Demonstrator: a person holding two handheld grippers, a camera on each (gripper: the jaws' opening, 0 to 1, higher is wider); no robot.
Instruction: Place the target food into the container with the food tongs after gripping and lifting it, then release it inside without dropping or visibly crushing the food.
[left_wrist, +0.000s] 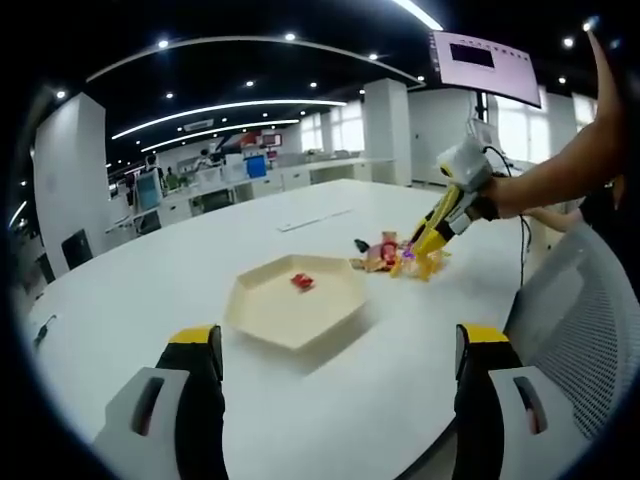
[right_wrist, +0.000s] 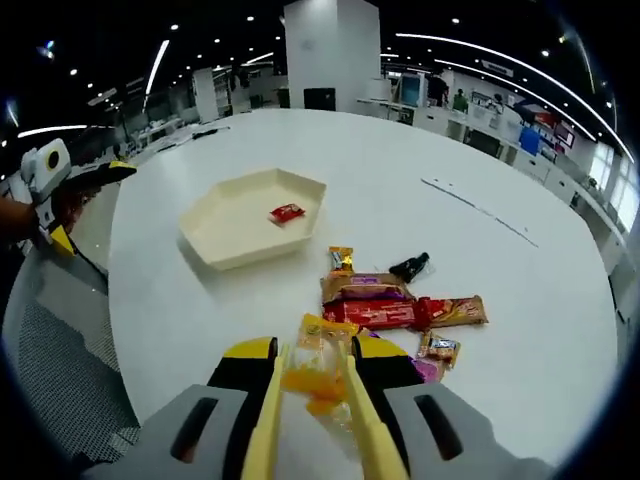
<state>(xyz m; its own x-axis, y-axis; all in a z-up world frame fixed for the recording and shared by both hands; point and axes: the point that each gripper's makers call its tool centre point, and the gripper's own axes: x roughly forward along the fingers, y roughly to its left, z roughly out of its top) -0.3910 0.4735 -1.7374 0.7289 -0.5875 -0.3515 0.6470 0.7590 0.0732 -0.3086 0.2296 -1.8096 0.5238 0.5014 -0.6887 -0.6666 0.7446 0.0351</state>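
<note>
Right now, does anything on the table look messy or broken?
Nothing looks broken or spilled. The snack packets lie in a loose jumble on the white table, which seems just the supply pile. One red packet sits inside the cream hexagonal tray. The right gripper holds tongs around an orange-filled clear packet, uncrushed.

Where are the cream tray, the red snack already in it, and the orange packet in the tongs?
cream tray (right_wrist: 215, 245): right gripper view, bare floor near its front rim.
red snack (right_wrist: 287, 212): right gripper view, wrapper's middle.
orange packet (right_wrist: 312, 378): right gripper view, middle, between the tongs.
</note>
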